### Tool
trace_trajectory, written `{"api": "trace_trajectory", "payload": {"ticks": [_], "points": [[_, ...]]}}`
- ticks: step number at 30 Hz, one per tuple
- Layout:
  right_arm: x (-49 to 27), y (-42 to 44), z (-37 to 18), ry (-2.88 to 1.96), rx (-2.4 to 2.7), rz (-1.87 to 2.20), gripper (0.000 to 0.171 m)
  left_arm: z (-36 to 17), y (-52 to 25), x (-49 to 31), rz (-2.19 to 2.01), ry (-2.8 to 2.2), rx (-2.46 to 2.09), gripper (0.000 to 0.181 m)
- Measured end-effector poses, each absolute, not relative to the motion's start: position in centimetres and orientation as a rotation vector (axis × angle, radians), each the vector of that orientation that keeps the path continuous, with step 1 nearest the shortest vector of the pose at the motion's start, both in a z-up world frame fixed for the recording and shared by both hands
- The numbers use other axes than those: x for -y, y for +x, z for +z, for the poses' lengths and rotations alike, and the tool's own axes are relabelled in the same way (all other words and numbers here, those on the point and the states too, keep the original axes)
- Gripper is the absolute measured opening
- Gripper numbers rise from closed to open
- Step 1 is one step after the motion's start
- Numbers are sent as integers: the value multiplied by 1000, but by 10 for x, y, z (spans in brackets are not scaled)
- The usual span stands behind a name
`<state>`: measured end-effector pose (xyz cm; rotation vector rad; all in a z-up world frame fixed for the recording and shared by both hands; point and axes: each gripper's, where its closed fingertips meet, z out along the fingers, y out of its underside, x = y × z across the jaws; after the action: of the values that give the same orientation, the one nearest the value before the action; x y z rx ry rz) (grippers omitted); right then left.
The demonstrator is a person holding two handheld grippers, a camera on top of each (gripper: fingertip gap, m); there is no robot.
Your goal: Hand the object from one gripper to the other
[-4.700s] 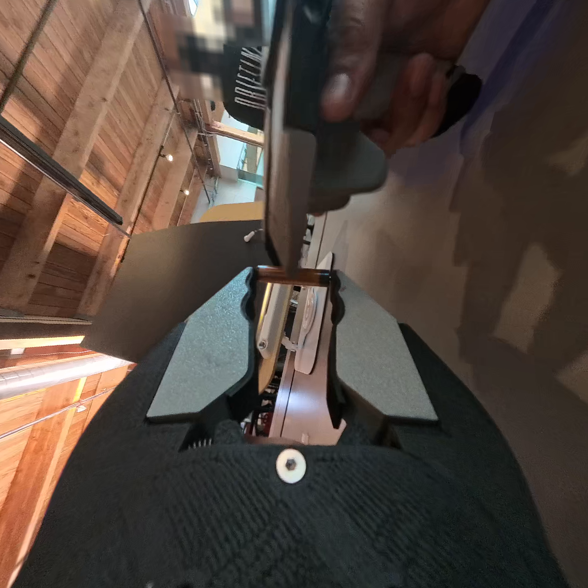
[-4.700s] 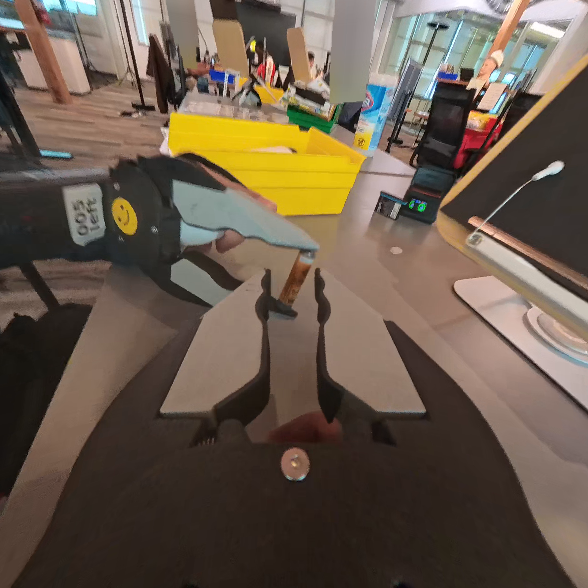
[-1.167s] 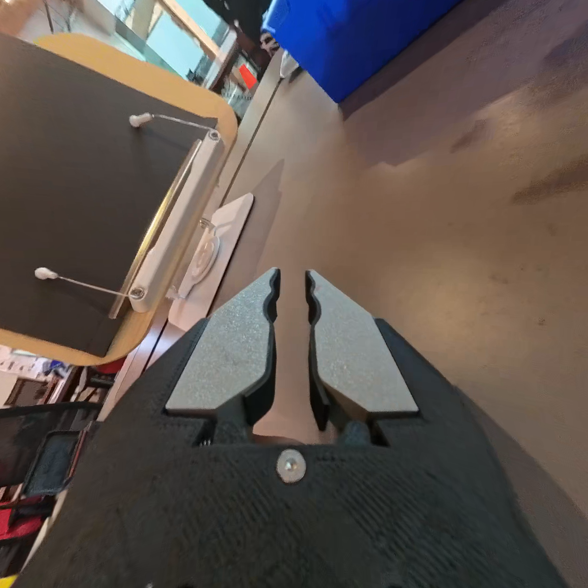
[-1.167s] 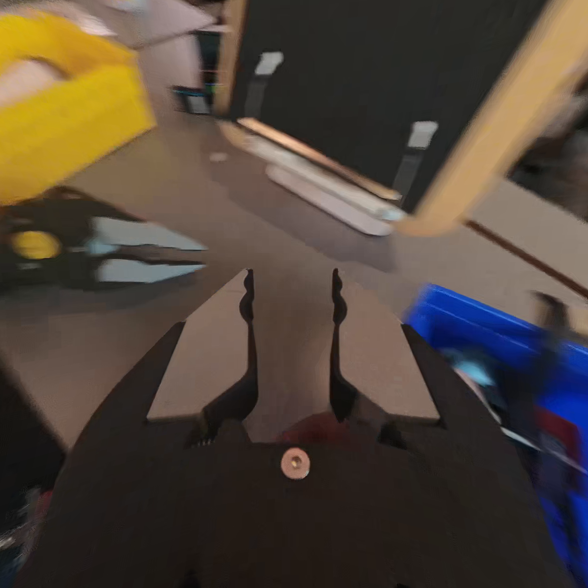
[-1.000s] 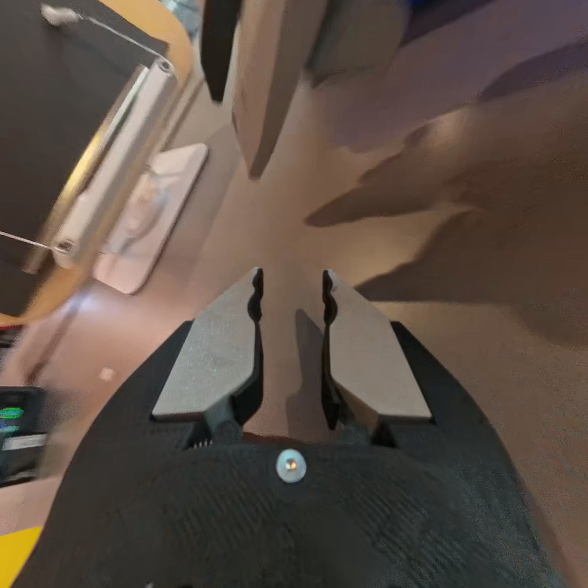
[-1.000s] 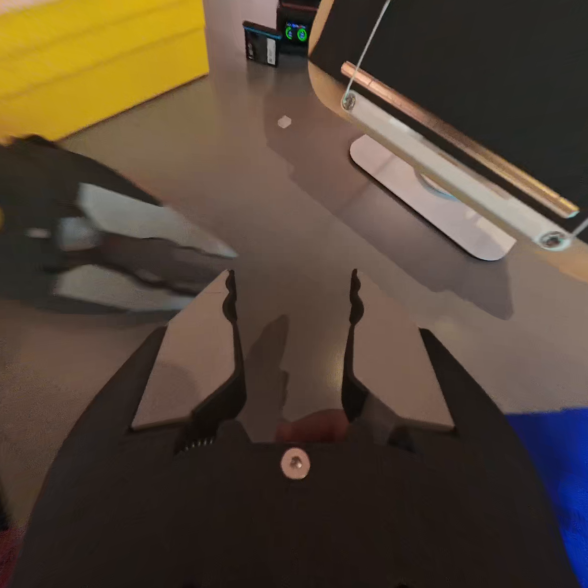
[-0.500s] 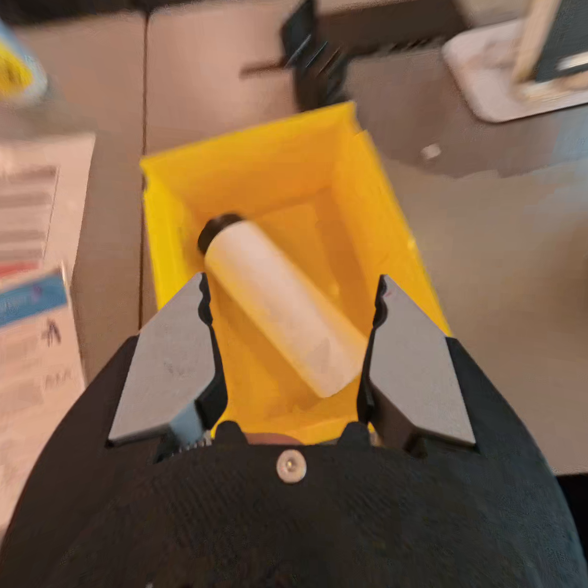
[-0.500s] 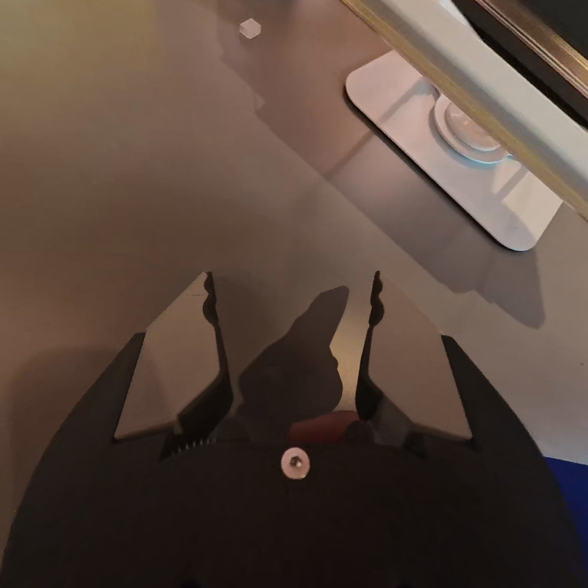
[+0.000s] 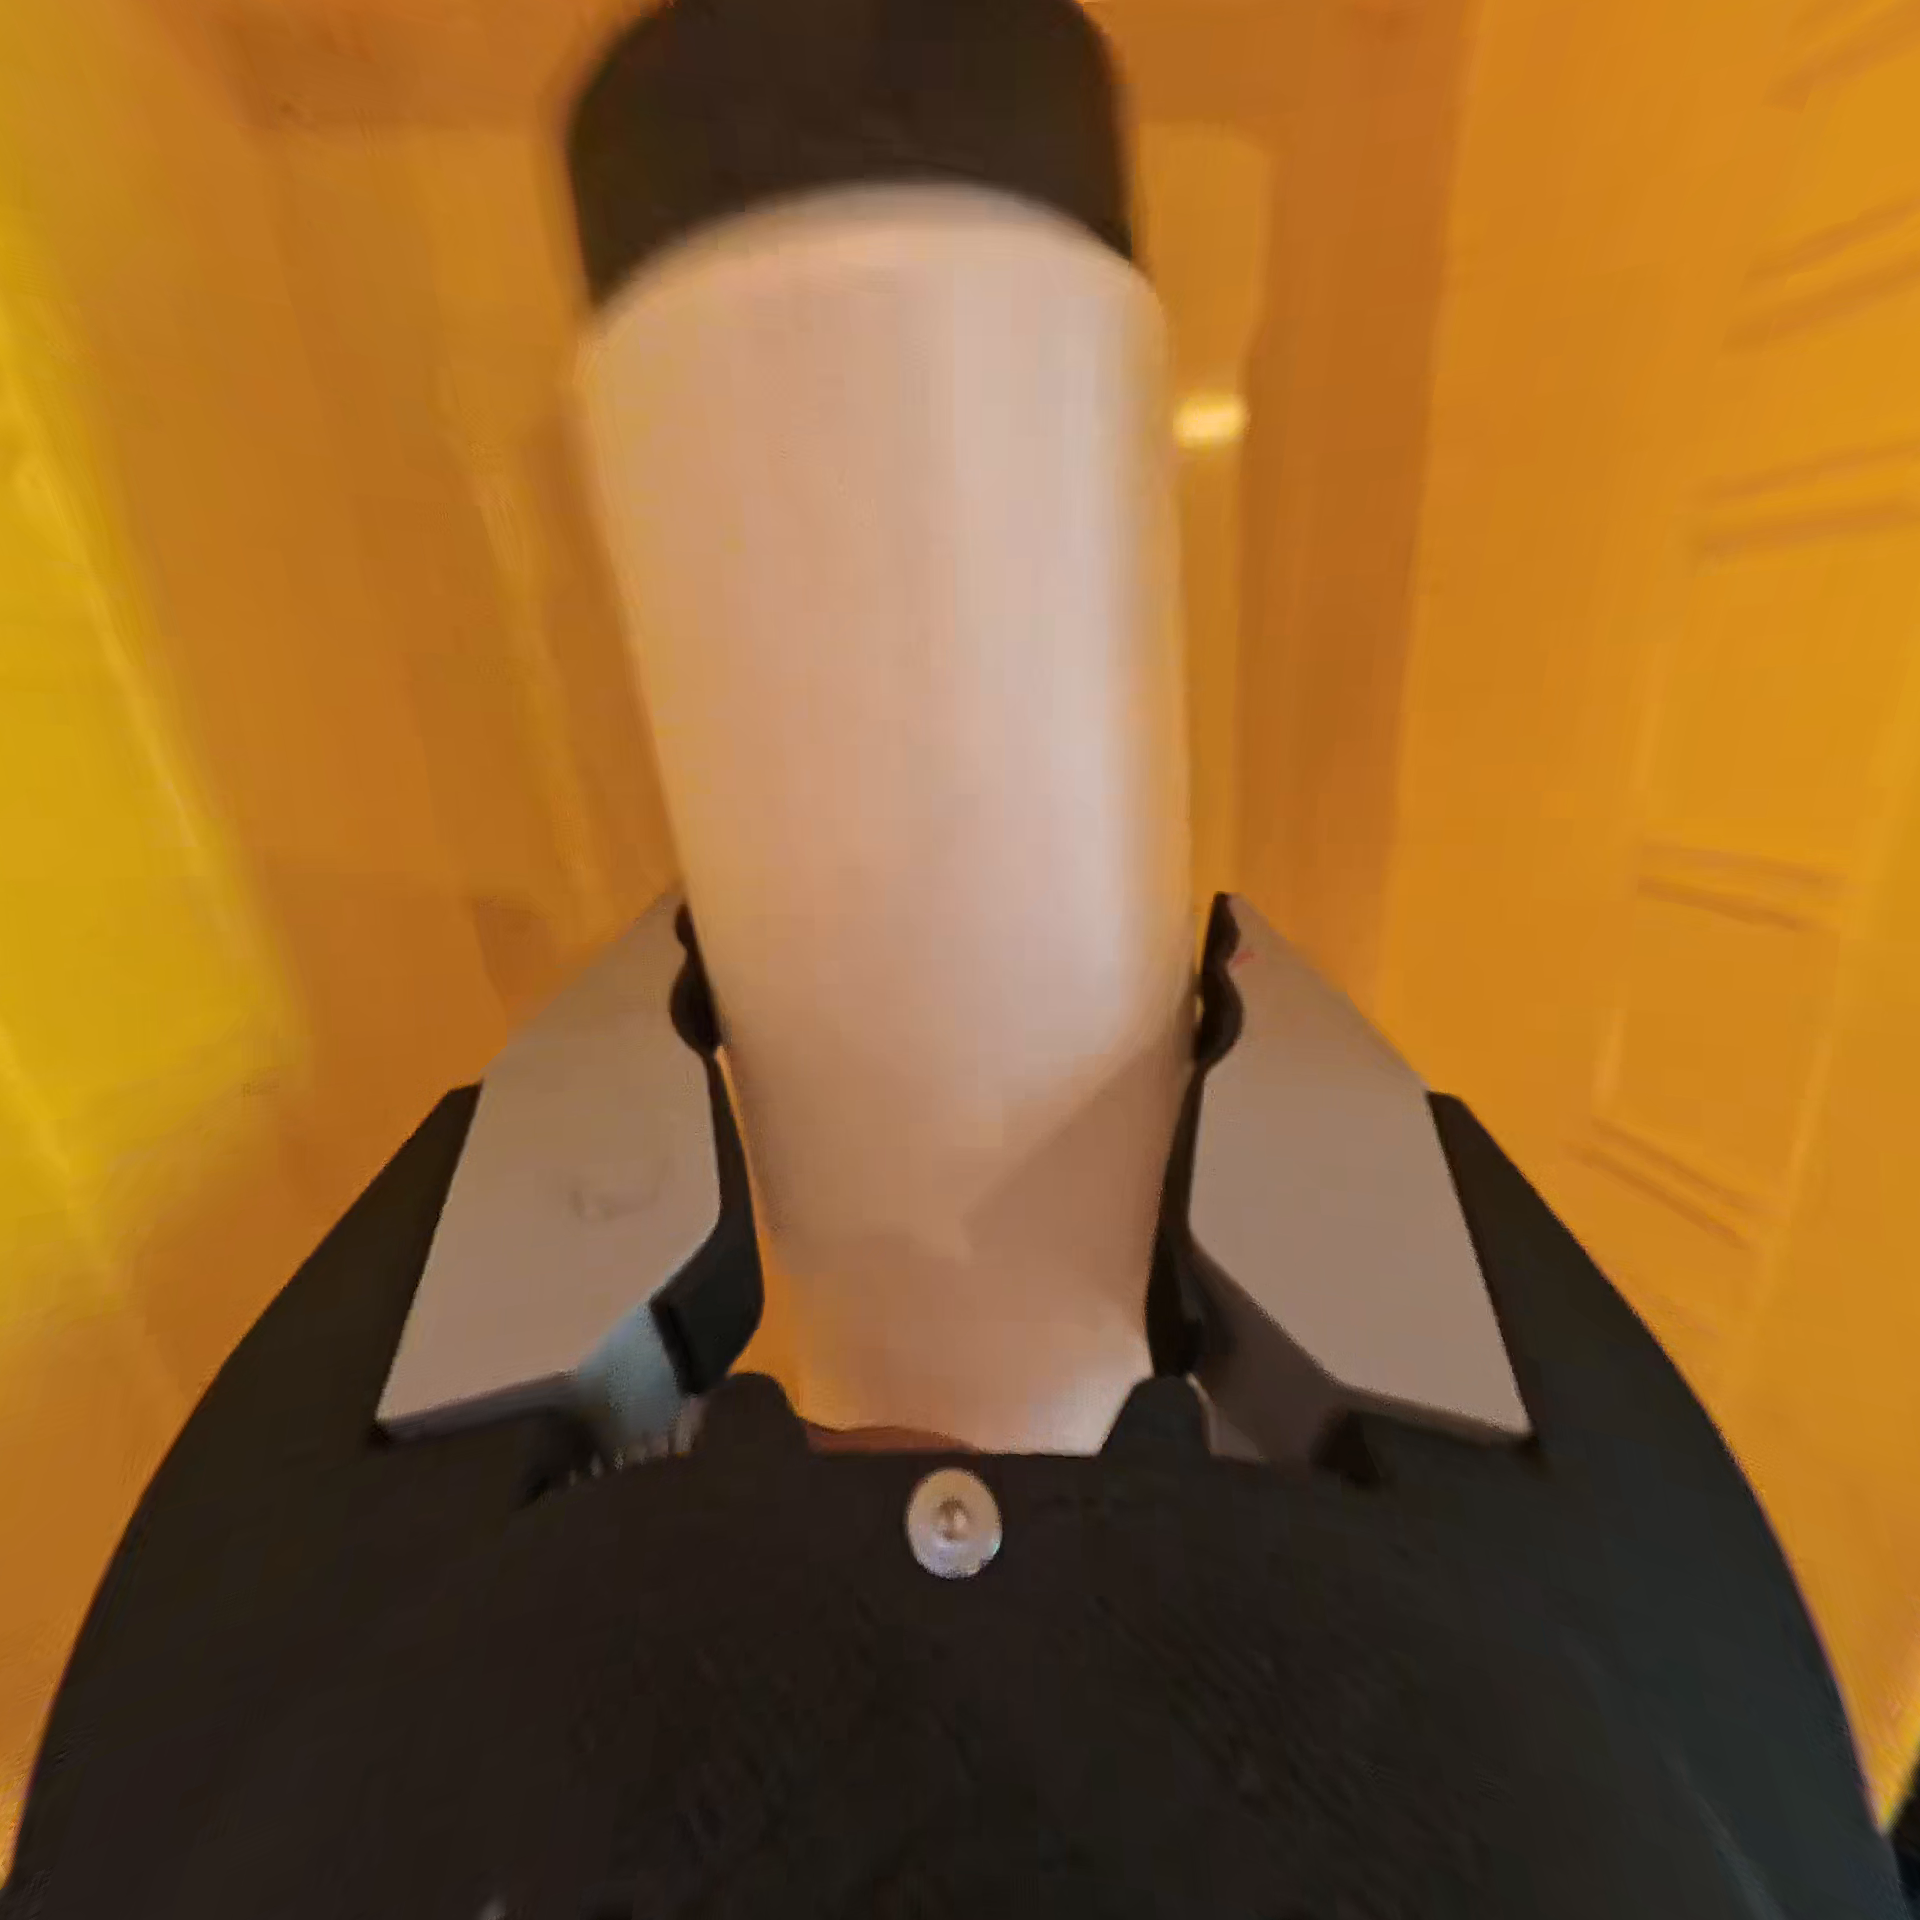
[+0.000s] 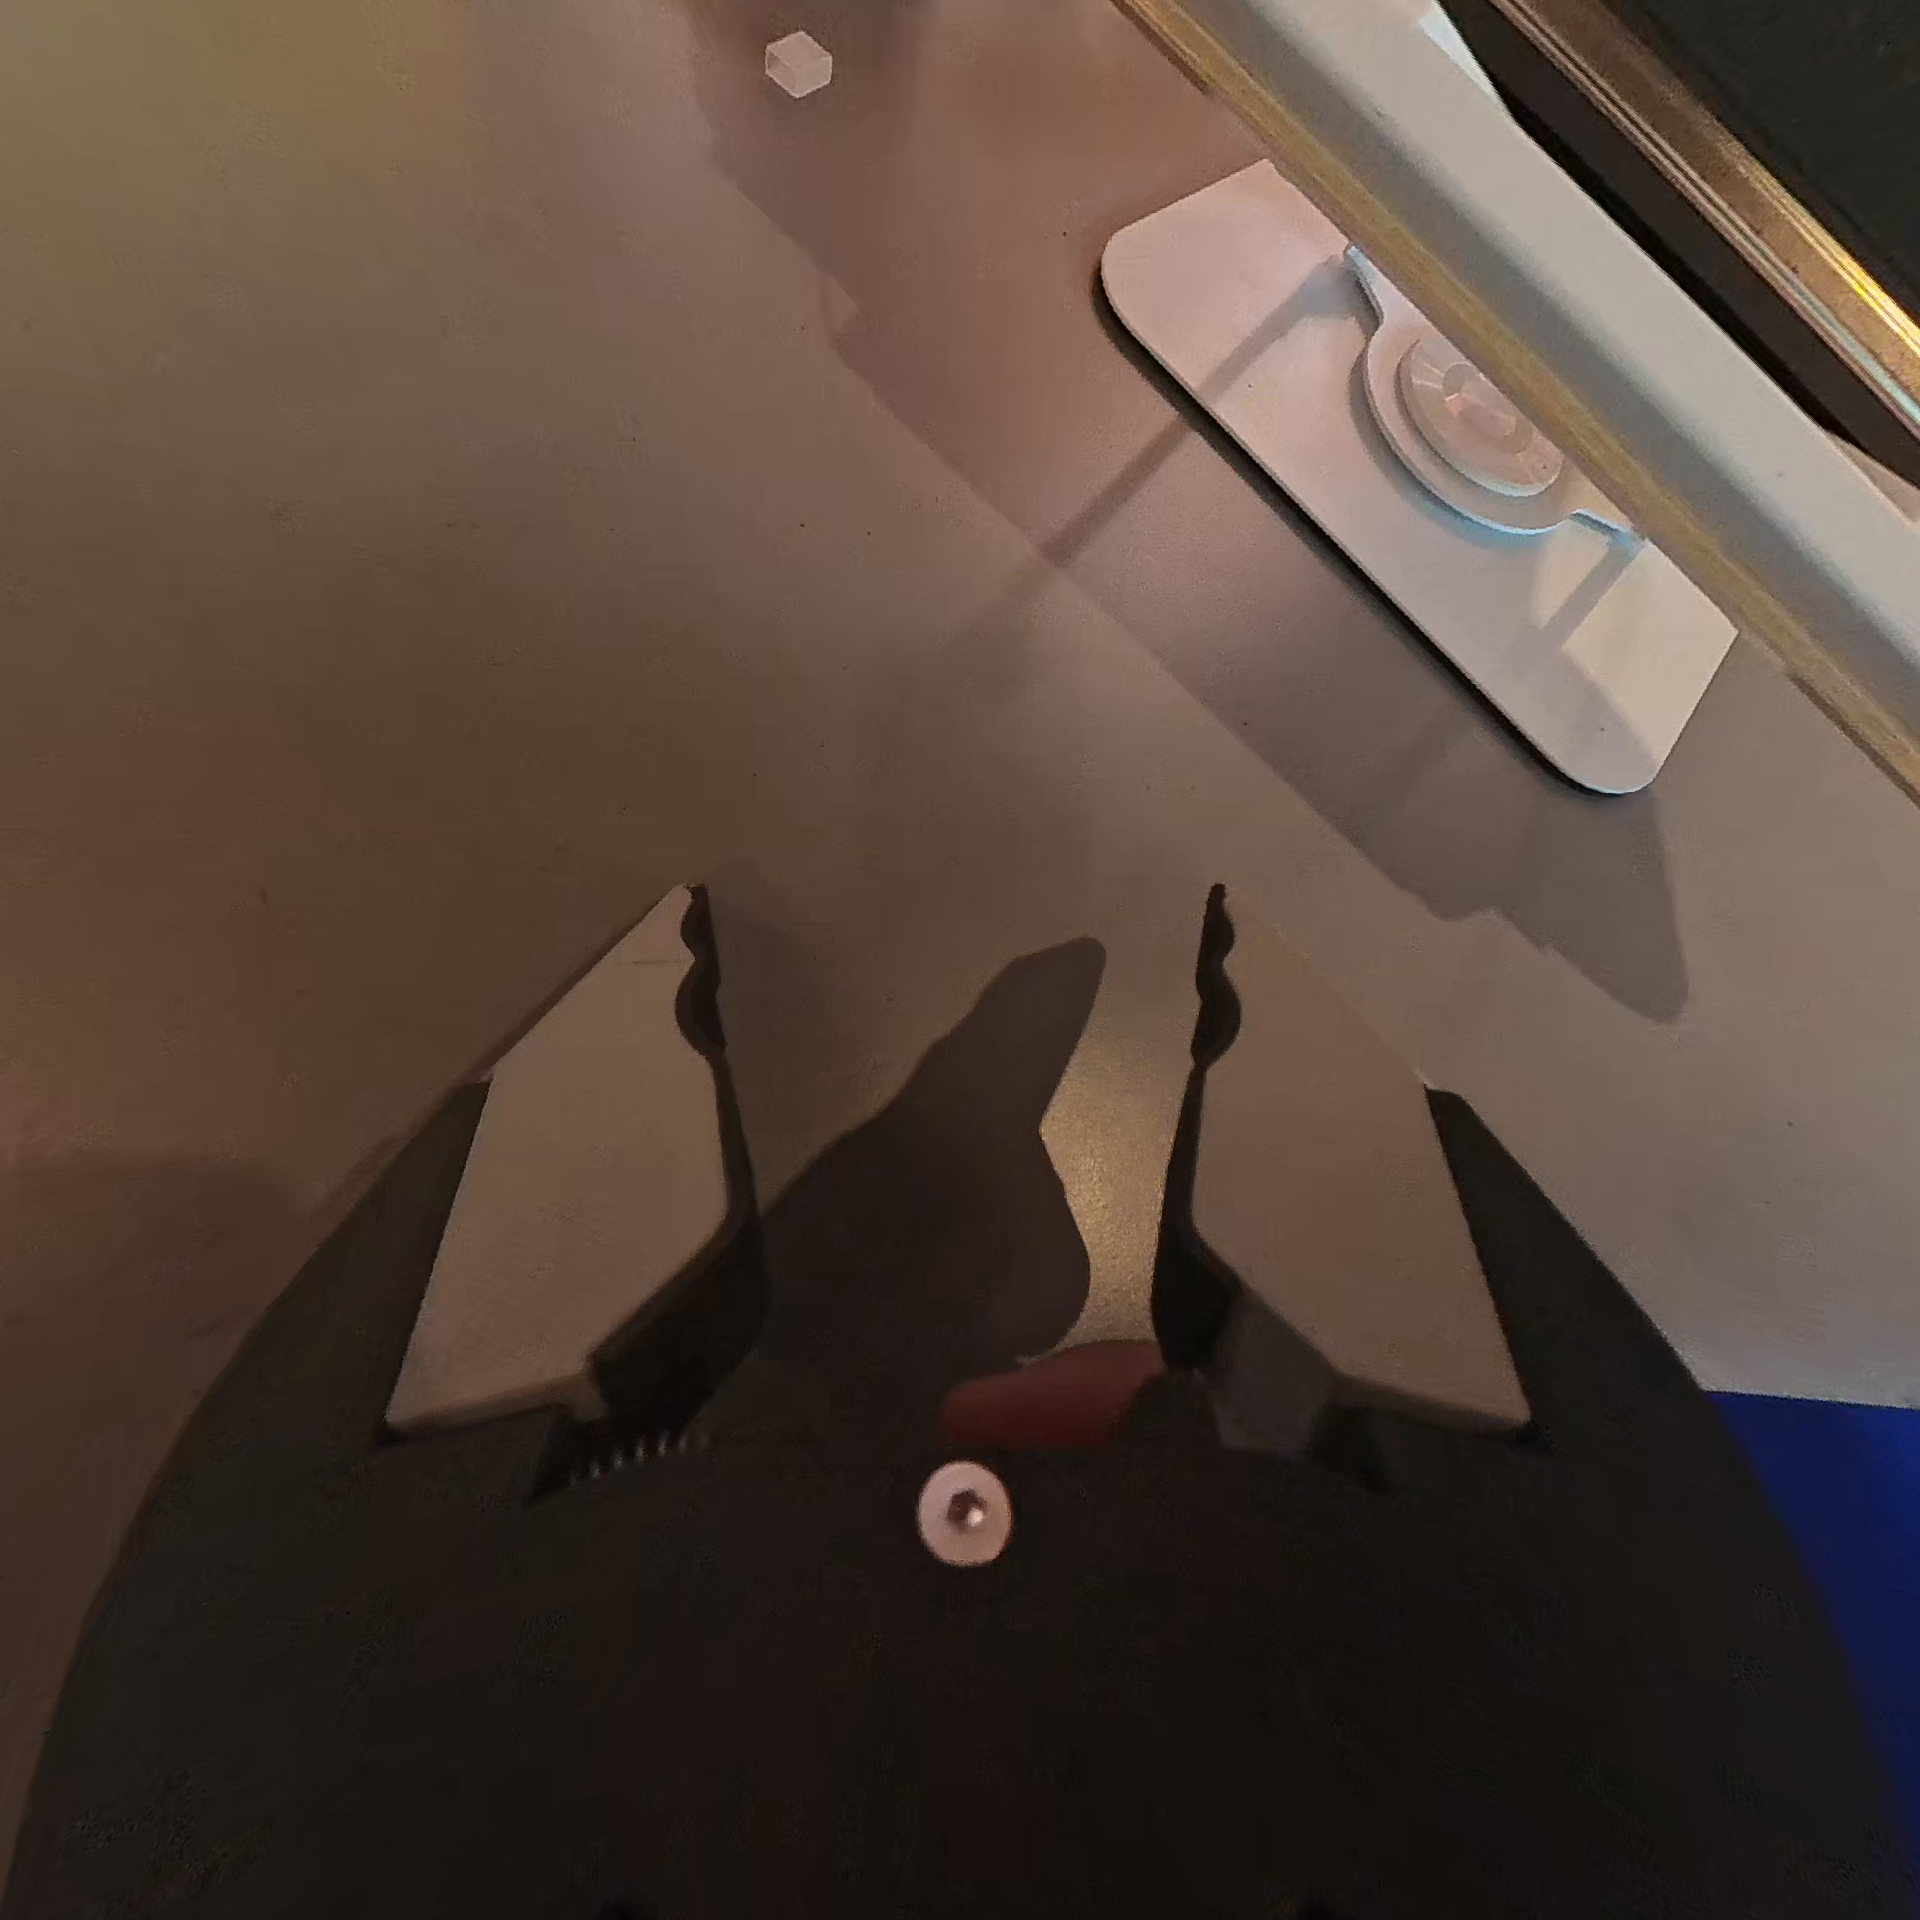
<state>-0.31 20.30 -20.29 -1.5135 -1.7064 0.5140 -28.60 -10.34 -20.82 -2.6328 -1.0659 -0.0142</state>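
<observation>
In the left wrist view, a white cylindrical bottle [image 9: 904,665] with a black cap [image 9: 842,135] lies inside a yellow bin [image 9: 270,644]. My left gripper [image 9: 951,977] is down in the bin. Its two fingers touch the bottle's sides near its bottom end, so it is shut on the bottle. The picture is blurred by motion. In the right wrist view, my right gripper [image 10: 951,966] is open and empty just above a grey-brown table [image 10: 416,582]. The bottle and bin do not show in that view.
A white monitor stand base [image 10: 1403,468] and the monitor's lower edge [image 10: 1558,260] are at the right of the right wrist view. A small clear cube [image 10: 798,64] lies at the far top. A blue patch [image 10: 1839,1507] shows at the lower right. The small clear cube [image 10: 798,64] is about equally far from each gripper, around 25 cm.
My left gripper swung from the table to over the yellow bin, then dropped into it and narrowed onto the bottle. My right gripper opened wider, lowered toward the table, and now holds still.
</observation>
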Motion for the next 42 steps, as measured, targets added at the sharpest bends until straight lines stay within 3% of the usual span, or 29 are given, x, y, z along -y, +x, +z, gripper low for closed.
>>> {"api": "trace_trajectory", "payload": {"ticks": [5, 10, 14, 18, 22, 27, 30, 35, 36, 37, 42], "points": [[-203, -2, -200, -1495, 1694, 508, 87, -186, -298, 110, 384, -2859, 685, 91], [-201, -2, -197, -1462, 1685, 510, 82, -88, -330, 105, 853, -2544, 501, 91], [-188, -6, -184, -1440, 1672, 675, 81, 11, -286, 69, 737, -2123, 313, 91], [-154, -11, -145, -1314, 1618, 1075, 77, 78, -164, 15, 351, -1741, 41, 92], [-121, 2, -98, -1099, 1542, 1456, 82, 51, -45, -36, -63, -1578, -199, 92], [-113, 30, -52, -958, 1410, 1846, 89, -33, 22, -95, -313, -1513, -359, 92], [-123, 37, -42, -922, 1360, 1844, 90, -65, 40, -118, -448, -1482, -367, 92], [-108, 25, -69, -972, 1532, 1746, 110, -107, 77, -132, -524, -1586, -537, 93], [-99, 27, -72, -947, 1583, 1773, 109, -107, 80, -129, -531, -1573, -551, 93], [-95, 29, -69, -924, 1599, 1792, 90, -106, 76, -129, -549, -1574, -515, 92], [-95, 27, -68, -838, 1612, 1568, 87, -113, 70, -129, -518, -1624, -459, 91]]}}
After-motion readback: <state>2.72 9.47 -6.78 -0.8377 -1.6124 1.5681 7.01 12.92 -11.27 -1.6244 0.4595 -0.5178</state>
